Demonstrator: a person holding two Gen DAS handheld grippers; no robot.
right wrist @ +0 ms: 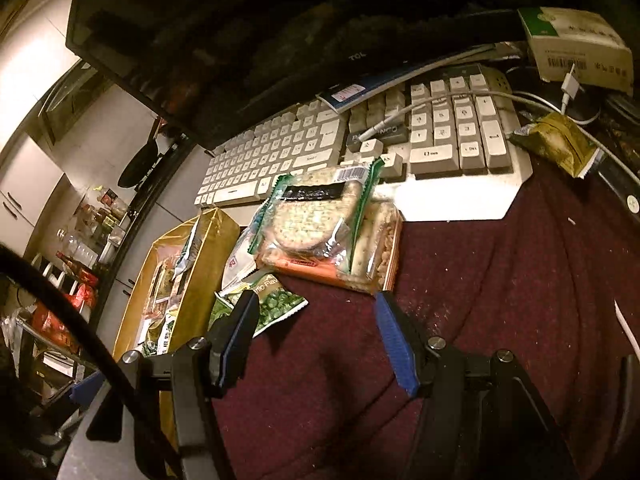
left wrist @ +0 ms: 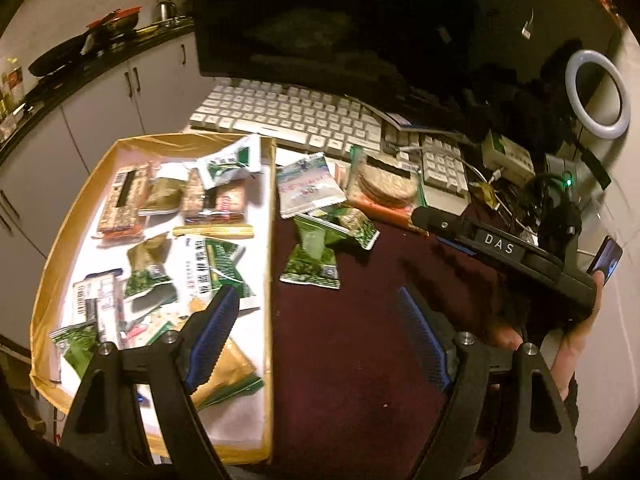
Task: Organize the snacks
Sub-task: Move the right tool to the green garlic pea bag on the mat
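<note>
Clear cracker pack (right wrist: 316, 216), lengthwise toward keyboard (right wrist: 280, 148)

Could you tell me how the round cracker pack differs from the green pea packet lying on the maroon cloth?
The cracker pack is clear with green edges, showing round crackers inside; the green pea packet is opaque and printed.
The cracker pack rests on another snack pack against the keyboard; the pea packet lies nearer the gold box.
The cracker pack looks bigger.
Both are still outside the box.

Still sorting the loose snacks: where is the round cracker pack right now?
The round cracker pack lies on the maroon cloth against the keyboard's front edge, right of the gold box, in both views.
</note>
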